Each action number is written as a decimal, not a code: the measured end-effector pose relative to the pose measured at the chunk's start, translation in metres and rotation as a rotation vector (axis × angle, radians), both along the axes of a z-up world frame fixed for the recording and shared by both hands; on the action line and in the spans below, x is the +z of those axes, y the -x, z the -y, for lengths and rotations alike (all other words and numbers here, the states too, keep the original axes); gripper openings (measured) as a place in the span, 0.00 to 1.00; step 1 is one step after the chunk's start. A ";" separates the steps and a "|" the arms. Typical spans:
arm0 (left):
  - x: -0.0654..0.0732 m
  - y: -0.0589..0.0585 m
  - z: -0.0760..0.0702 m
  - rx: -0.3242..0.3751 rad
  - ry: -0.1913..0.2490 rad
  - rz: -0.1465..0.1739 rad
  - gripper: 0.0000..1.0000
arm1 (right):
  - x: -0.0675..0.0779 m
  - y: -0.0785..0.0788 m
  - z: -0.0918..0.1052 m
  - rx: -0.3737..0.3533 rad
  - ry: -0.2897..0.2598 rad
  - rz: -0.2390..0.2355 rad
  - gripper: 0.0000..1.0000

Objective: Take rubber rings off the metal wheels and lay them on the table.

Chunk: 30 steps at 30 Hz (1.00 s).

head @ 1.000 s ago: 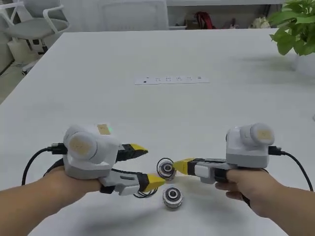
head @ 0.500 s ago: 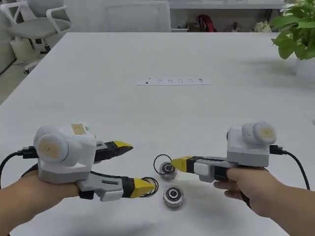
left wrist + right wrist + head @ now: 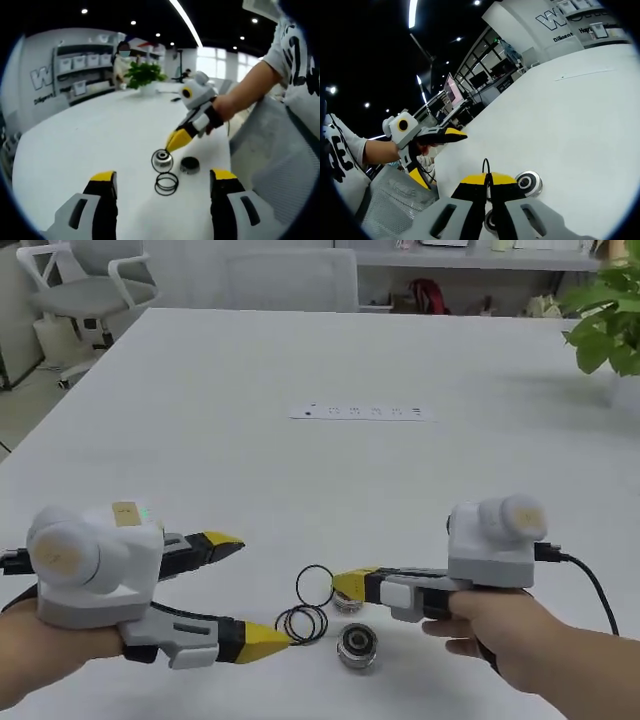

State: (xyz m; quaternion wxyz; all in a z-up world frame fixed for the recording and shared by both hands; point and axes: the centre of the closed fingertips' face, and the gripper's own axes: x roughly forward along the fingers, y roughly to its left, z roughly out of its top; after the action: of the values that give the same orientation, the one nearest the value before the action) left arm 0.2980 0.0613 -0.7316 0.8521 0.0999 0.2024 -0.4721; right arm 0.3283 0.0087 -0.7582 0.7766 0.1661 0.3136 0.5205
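The left gripper (image 3: 242, 590) is held released, its yellow-tipped jaws spread wide with nothing between them. The right gripper (image 3: 346, 583) is clenched on a thin black rubber ring (image 3: 315, 567), which is pinched at the jaw tips and stands upright.

Both are held low over a wide white table (image 3: 300, 360), plain and matt. In the right gripper view a wall sign (image 3: 551, 19) is seen beyond the table. It begins with a large "W", and the smaller line under it is too blurred to be read. Shelves (image 3: 80, 67) stacked with pale boxes are seen on a wall in the left gripper view, under a dark ceiling with spot lights. Black print is carried on the person's white shirt (image 3: 300, 55), but it is cut off and cannot be read. A white office chair (image 3: 85, 285) is placed at the far left corner and a green plant (image 3: 605, 320) at the far right. A flush strip (image 3: 357, 412) with small marks, too small to be read, is set into the tabletop.

Two metal wheels are set between the grippers. The farther wheel (image 3: 347, 604) is partly hidden under the right gripper's tip, just right of the held ring; whether the two touch cannot be told. The nearer wheel (image 3: 357, 643) is set just in front of it. The loose rings (image 3: 302, 623), overlapping, are laid flat on the table just left of the wheels, beside the left gripper's nearer jaw tip.
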 end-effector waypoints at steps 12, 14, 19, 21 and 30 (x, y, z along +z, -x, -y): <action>-0.001 0.005 -0.010 0.020 -0.004 0.000 0.78 | -0.007 0.015 -0.025 0.066 0.016 -0.021 0.00; -0.002 0.006 -0.012 0.023 -0.003 -0.001 0.78 | -0.010 0.018 -0.028 0.078 0.024 -0.024 0.00; -0.004 0.007 -0.017 0.031 -0.003 -0.005 0.77 | -0.019 0.023 -0.032 0.096 0.059 -0.027 0.00; -0.004 0.007 -0.018 0.035 -0.002 -0.006 0.77 | -0.021 0.023 -0.033 0.097 0.066 -0.031 0.00; -0.008 0.007 -0.023 0.041 -0.007 -0.015 0.77 | -0.030 0.024 -0.033 0.099 0.112 -0.037 0.00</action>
State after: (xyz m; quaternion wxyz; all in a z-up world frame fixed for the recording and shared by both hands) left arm 0.2910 0.0843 -0.7398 0.8597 0.0950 0.2125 -0.4547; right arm 0.3045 0.0421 -0.7885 0.7520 0.1162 0.3644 0.5369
